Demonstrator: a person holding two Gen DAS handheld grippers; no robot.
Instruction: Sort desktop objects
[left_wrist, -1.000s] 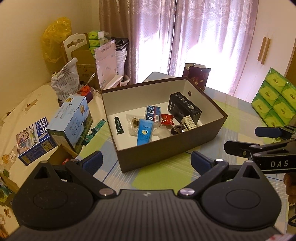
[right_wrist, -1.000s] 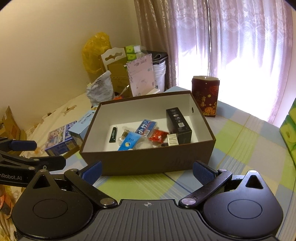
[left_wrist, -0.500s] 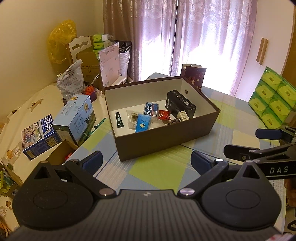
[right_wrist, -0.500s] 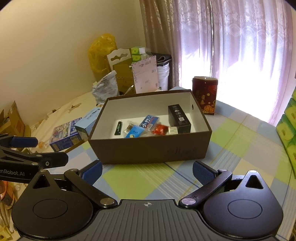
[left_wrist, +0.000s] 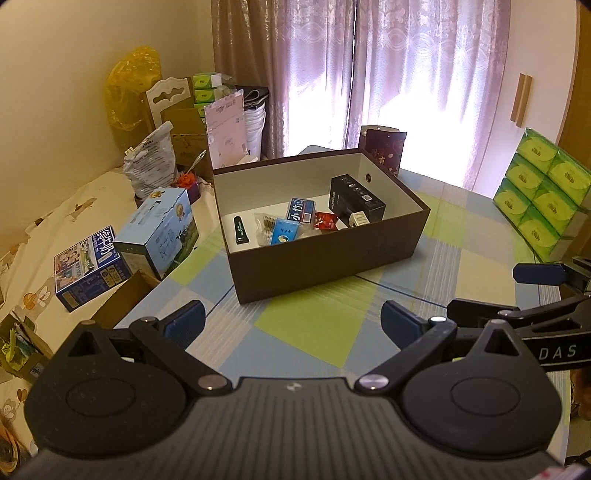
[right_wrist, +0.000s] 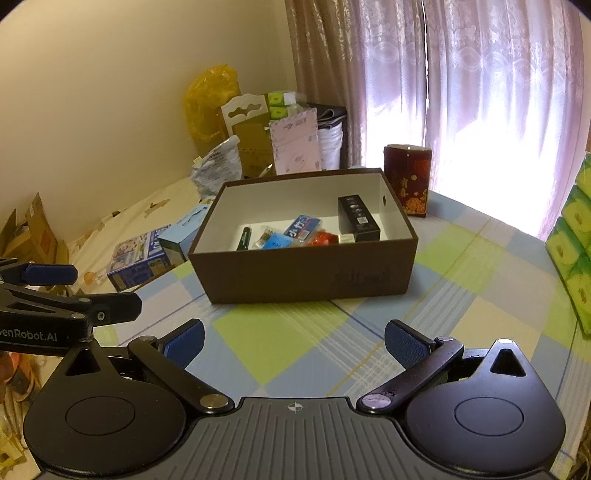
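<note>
Both grippers are held above the checked tablecloth (left_wrist: 314, 325), in front of the brown box (left_wrist: 325, 258), and nothing is touched by them. The left gripper (left_wrist: 291, 319) is seen with its two blue fingers spread wide apart, and nothing is held between them. The right gripper (right_wrist: 293, 341) is opened in the same way, and its jaws are empty too. In the left wrist view the right gripper is seen at the right edge; in the right wrist view the left gripper is seen at the left edge.

The brown box is placed on the table with its top open, well apart from both grippers. The sorted things are found inside it: a black box (left_wrist: 356, 199) is placed near the right wall, a small white item (left_wrist: 358, 220) lies just beside it, a red packet (left_wrist: 327, 220) and a blue-and-white packet (left_wrist: 301, 210) are seen in the middle, a light blue packet (left_wrist: 283, 231) is nearer to the front wall, and a dark green tube (left_wrist: 240, 230) lies at the left.

A dark red container (right_wrist: 406, 179) is seen behind the box, close to the curtain (right_wrist: 480, 92). Green tissue packs (left_wrist: 543, 192) are stacked at the right side of the table. To the left of the table, a light blue carton (left_wrist: 159, 232) and a flat blue carton (left_wrist: 88, 266) are seen.
</note>
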